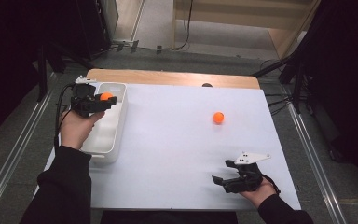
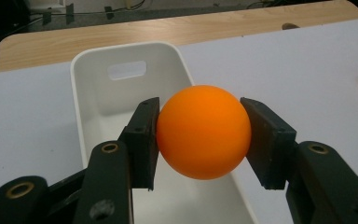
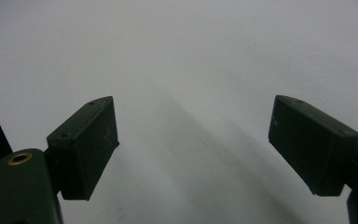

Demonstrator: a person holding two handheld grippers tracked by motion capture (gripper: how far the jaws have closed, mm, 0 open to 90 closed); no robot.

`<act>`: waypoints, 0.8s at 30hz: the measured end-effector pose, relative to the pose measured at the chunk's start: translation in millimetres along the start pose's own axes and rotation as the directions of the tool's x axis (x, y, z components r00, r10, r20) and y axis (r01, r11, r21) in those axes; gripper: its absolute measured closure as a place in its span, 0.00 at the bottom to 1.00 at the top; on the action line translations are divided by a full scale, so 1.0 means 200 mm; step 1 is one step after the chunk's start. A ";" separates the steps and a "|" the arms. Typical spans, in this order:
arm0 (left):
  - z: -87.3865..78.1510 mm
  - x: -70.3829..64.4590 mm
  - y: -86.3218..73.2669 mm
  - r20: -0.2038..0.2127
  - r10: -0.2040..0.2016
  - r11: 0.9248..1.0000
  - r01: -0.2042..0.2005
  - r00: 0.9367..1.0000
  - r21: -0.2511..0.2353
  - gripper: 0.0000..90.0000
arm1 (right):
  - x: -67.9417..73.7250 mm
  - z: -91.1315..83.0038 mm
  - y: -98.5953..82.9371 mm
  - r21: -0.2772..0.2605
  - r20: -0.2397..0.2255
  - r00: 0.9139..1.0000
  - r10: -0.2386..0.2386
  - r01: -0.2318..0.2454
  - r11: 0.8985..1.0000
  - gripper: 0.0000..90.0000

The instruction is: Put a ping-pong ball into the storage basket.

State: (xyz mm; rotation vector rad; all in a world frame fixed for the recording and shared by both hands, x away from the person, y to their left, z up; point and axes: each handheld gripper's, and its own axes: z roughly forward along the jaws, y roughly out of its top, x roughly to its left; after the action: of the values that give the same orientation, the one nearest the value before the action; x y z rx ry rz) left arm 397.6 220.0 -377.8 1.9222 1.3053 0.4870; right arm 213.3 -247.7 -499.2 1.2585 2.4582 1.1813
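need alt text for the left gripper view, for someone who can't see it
An orange ball is clamped between the two black jaws of the left claw, held above an empty white plastic bin with a handle slot. The bin sits on a white table with a wooden edge behind.

Dim surroundings; soft shadows, mild blur
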 end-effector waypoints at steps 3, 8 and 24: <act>0.03 0.02 -0.01 -0.010 -0.007 1.000 0.007 1.000 0.002 0.57 | 0.00 0.00 0.00 0.000 0.001 1.000 0.003 -0.003 1.000 0.16; 0.06 0.04 -0.03 -0.020 -0.019 1.000 0.019 1.000 0.012 0.57 | 0.00 0.00 0.00 -0.004 0.001 1.000 0.007 -0.007 1.000 0.16; 0.14 0.05 -0.07 -0.037 -0.030 0.997 0.033 0.999 0.069 0.56 | -0.01 0.00 0.00 -0.009 -0.001 1.000 0.006 -0.006 1.000 0.16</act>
State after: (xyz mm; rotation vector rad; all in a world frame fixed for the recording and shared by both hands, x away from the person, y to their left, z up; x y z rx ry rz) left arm 412.4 221.7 -407.7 1.9549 1.3901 0.4679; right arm 214.4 -249.0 -498.1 1.2646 2.4487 1.1940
